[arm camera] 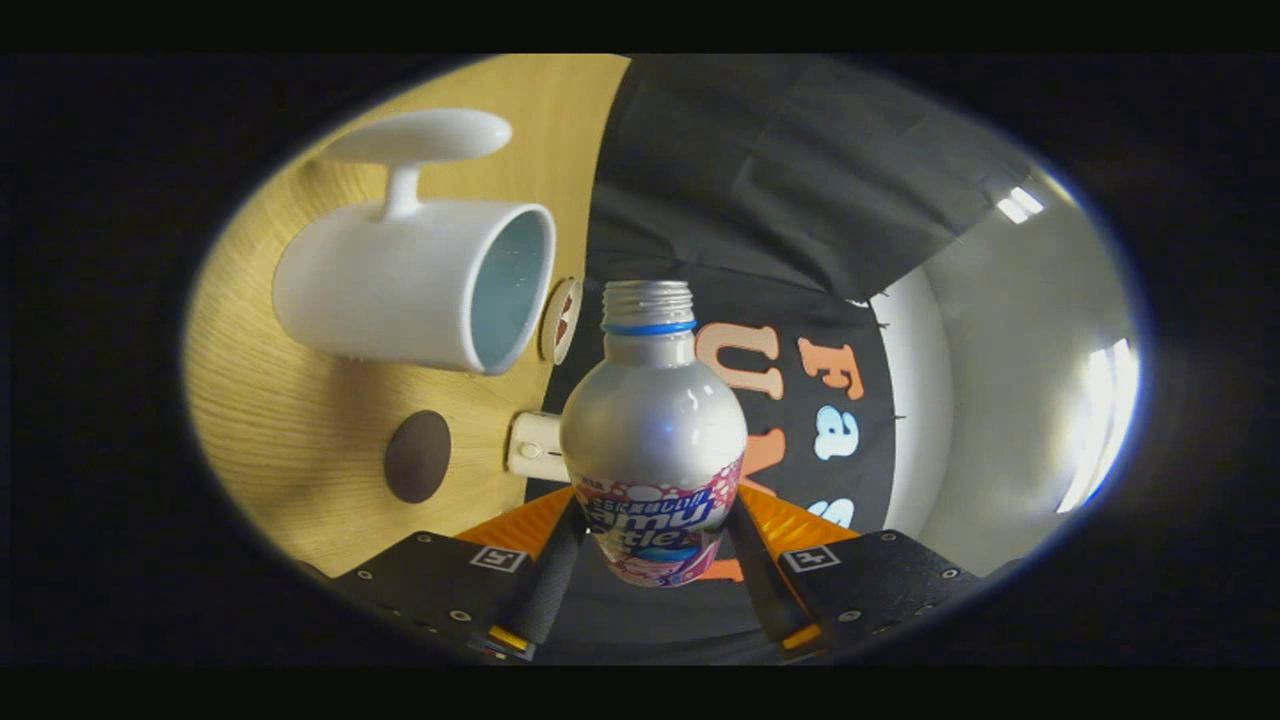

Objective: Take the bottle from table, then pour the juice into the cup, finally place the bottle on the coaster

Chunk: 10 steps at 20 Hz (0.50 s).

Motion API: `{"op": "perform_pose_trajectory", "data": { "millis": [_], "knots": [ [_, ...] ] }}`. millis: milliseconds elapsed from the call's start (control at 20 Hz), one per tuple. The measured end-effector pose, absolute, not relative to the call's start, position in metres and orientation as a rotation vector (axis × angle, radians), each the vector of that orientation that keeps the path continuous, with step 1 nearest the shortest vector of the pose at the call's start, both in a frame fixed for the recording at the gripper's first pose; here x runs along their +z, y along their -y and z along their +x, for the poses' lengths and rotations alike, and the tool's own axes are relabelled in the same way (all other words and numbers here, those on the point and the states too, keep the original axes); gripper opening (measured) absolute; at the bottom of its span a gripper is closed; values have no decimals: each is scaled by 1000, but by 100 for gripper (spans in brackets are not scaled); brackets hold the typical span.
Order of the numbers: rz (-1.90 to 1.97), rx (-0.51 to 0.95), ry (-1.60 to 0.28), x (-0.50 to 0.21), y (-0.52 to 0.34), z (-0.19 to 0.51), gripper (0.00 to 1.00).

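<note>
Bottle (653,430) sits clamped between your gripper (655,545) fingers, both pressing its label, rolled hard sideways with the uncapped neck pointing ahead. Cup (415,285) lies ahead and off to the left, coaster (417,456) nearer. Careful: the mouth isn't over the rim, so tipping further now could splash juice onto the table (270,420).

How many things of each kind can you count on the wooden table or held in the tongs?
Bottle, held in the shut tongs: 1
White cup: 1
Dark round coaster: 1
Small white box: 1
Small round disc beyond the cup: 1
Total: 5
</note>
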<state>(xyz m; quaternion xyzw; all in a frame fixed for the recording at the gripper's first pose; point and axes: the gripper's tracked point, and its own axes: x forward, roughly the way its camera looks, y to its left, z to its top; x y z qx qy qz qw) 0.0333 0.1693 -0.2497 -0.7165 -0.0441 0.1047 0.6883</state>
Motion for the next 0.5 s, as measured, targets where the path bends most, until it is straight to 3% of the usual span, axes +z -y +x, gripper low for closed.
{"op": "perform_pose_trajectory", "data": {
  "millis": [500],
  "knots": [
    [-1000, 196, -151, -251, -130, 50, 78]
  ]
}}
